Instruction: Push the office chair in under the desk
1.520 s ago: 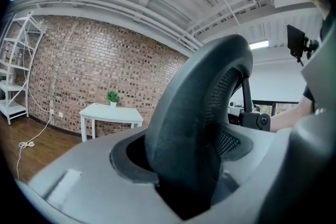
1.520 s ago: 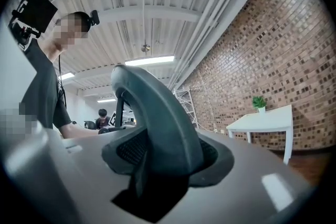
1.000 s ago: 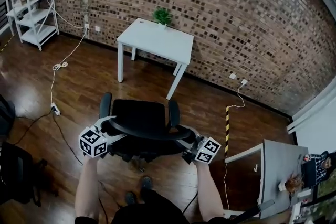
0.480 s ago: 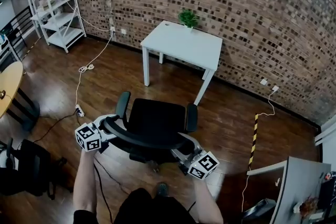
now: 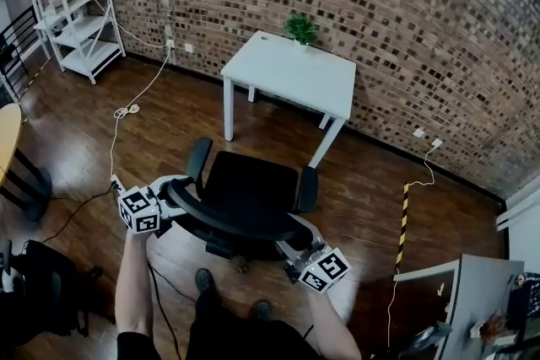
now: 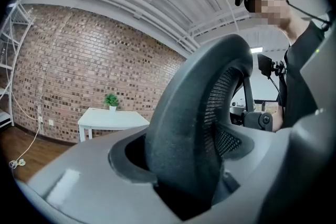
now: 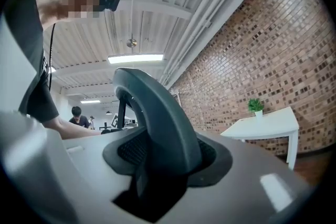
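A black office chair [image 5: 251, 191] stands on the wood floor, its seat facing the white desk [image 5: 291, 70] by the brick wall. There is open floor between chair and desk. My left gripper [image 5: 166, 200] is shut on the left end of the curved backrest rim [image 6: 199, 123]. My right gripper [image 5: 294, 247] is shut on the rim's right end [image 7: 157, 113]. In the left gripper view the rim fills the gap of that gripper [image 6: 186, 181]. In the right gripper view it likewise fills the right gripper [image 7: 157, 186]. A small potted plant [image 5: 300, 28] sits on the desk's far edge.
A white shelf unit [image 5: 72, 4] stands at the back left, and cables [image 5: 125, 110] trail over the floor left of the chair. A yellow-black strip [image 5: 403, 211] lies right of it. A grey desk [image 5: 468, 299] is at the bottom right, a dark bag [image 5: 34, 287] at the bottom left.
The person has stepped forward and the view has swung. The chair now stands turned, with its left end farther forward. Both grippers stay clamped on the backrest.
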`<move>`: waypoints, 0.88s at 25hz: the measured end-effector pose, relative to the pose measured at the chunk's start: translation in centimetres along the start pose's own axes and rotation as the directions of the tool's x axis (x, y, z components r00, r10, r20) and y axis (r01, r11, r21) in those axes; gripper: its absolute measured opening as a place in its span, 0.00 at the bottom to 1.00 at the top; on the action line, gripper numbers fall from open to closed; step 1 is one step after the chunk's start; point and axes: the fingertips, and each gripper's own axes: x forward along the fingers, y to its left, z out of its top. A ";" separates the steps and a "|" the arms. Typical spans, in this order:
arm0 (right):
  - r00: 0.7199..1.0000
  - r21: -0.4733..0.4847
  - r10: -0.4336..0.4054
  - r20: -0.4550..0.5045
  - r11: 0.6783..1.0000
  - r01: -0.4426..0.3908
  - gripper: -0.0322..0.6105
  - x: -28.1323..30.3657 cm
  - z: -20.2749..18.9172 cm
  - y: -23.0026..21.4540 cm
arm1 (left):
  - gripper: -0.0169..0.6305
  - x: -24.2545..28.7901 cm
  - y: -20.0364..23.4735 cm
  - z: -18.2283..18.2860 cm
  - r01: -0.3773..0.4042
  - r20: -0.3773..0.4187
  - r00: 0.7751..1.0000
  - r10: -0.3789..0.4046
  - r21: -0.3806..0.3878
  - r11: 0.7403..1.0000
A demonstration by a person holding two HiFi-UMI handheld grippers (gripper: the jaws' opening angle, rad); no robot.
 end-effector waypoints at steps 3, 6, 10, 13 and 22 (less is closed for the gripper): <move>1.000 0.004 -0.024 0.008 1.000 0.024 0.36 1.8 0.0 0.1 | 0.87 -0.7 1.6 1.0 0.026 -0.012 1.000 -0.026 0.001 1.000; 0.998 -0.003 -0.060 0.010 0.998 0.060 0.36 4.4 -1.1 -1.4 | 0.86 -0.4 5.1 1.3 0.069 -0.012 0.998 -0.069 -0.001 0.998; 0.995 -0.016 -0.103 0.003 0.995 0.103 0.36 6.0 -2.8 -3.8 | 0.86 1.0 8.4 0.6 0.110 -0.007 0.994 -0.110 -0.004 0.994; 0.994 -0.020 -0.108 0.007 0.994 0.108 0.37 6.6 -3.3 -6.2 | 0.86 2.7 10.3 0.5 0.117 -0.003 0.993 -0.117 -0.003 0.993; 0.993 0.013 -0.122 0.003 0.992 0.122 0.37 6.3 -2.7 -13.1 | 0.86 8.9 13.3 0.8 0.116 -0.028 0.993 -0.116 0.021 0.993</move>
